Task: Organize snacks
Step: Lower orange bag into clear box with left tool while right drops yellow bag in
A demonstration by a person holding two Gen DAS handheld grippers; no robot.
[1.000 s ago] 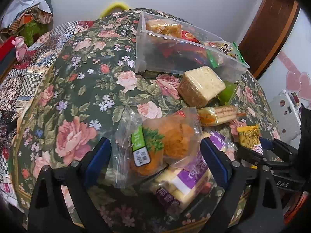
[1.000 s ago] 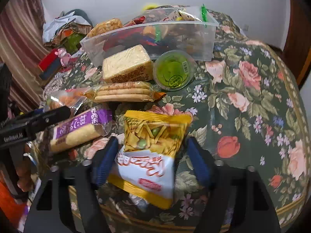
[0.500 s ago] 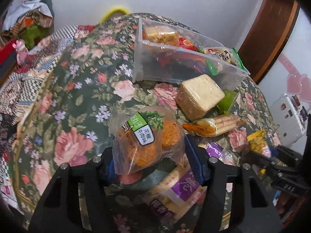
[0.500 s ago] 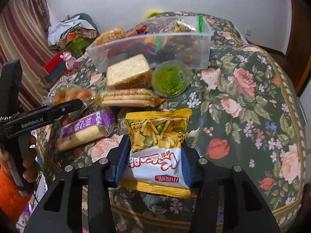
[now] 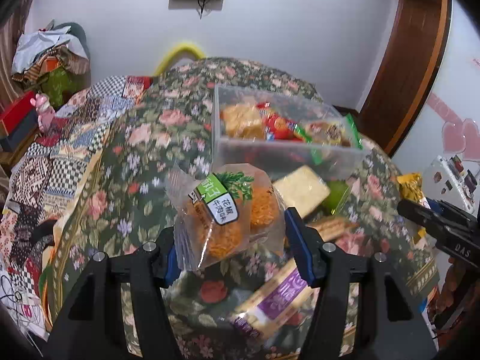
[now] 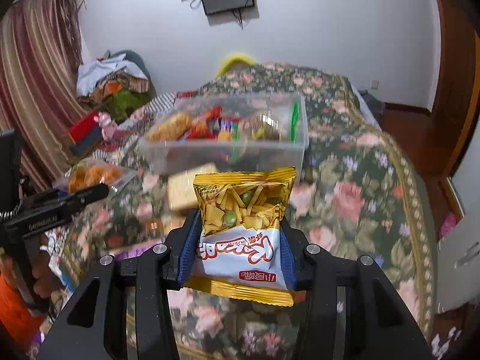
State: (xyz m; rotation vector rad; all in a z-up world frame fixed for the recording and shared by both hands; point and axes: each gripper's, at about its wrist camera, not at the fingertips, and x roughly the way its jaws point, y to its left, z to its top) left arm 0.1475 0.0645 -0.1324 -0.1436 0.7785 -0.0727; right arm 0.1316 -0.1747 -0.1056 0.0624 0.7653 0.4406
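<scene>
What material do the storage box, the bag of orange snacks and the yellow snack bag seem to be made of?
Storage box: apparently rigid translucent plastic; its contents show dimly through the walls. Bag of orange snacks: thin clear plastic film, glossy and crinkled, with a printed label. Yellow snack bag: glossy printed film, probably plastic or foil laminate, with crimped ends.

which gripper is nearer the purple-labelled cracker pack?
Left. The left gripper, shut on the clear bag of orange snacks, hangs just above the purple-labelled cracker pack. The right gripper holds a yellow-and-white snack bag farther to its right.
</scene>
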